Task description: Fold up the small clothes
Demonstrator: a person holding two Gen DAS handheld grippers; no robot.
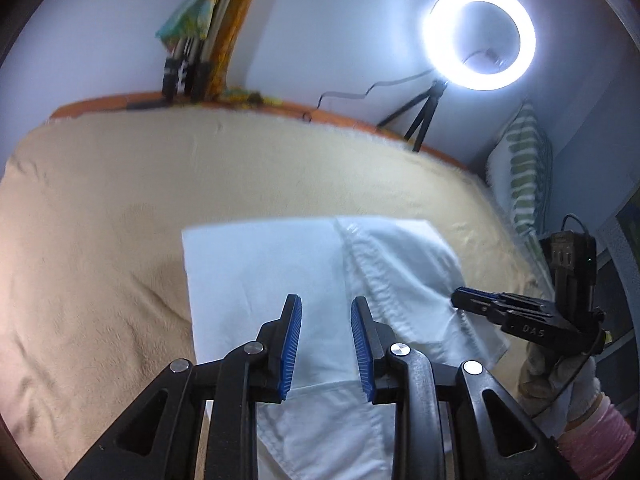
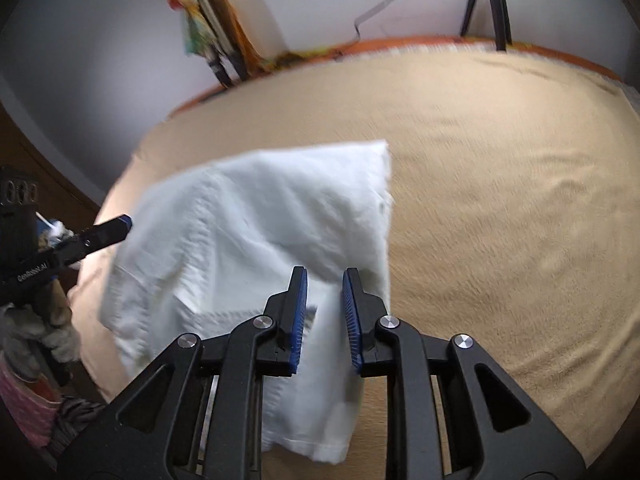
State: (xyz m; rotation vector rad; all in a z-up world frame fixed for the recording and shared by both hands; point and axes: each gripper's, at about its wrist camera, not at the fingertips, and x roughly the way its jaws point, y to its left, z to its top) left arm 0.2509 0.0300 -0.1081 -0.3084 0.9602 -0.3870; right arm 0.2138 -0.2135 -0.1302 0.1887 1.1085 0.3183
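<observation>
A white garment [image 1: 320, 280], partly folded, lies on the beige blanket [image 1: 100, 240], with the left gripper [image 1: 326, 332] and right gripper [image 2: 325, 304] both parted over it, gripping nothing

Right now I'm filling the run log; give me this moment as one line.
white garment: partly folded on beige blanket | left hand-held gripper: open above it | right hand-held gripper: open above it

Left tongs [image 1: 325, 322] and right tongs [image 2: 325, 296], jaws apart.
</observation>
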